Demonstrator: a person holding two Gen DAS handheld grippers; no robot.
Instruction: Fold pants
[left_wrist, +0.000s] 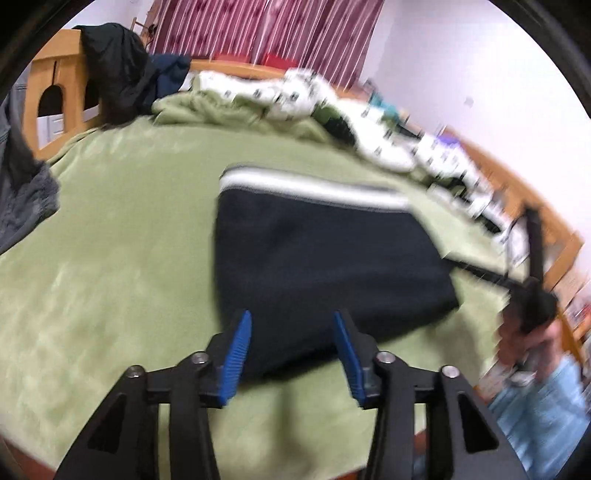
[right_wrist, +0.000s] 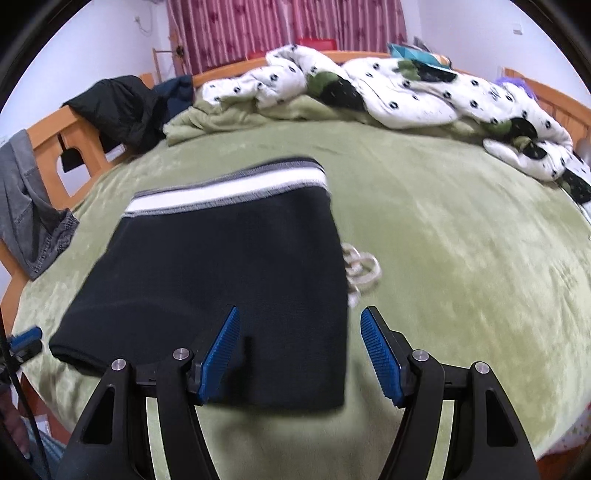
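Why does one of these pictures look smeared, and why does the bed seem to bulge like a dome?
Left wrist view: motion blur smears the white patterned quilt and the pants, while the left gripper stays sharper. Right wrist view: mostly crisp, with only the pants slightly soft, and the right gripper sharp. Both views: the fisheye lens bends the green blanket into a dome and darkens the corners.

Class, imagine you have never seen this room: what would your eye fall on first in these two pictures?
First the dark pants, folded into a compact block with a white waistband stripe, lying mid-bed on the green blanket. Next the blue-padded left gripper and right gripper, both open and empty at the pants' near edge. Behind, a spotted white quilt is heaped along the headboard.
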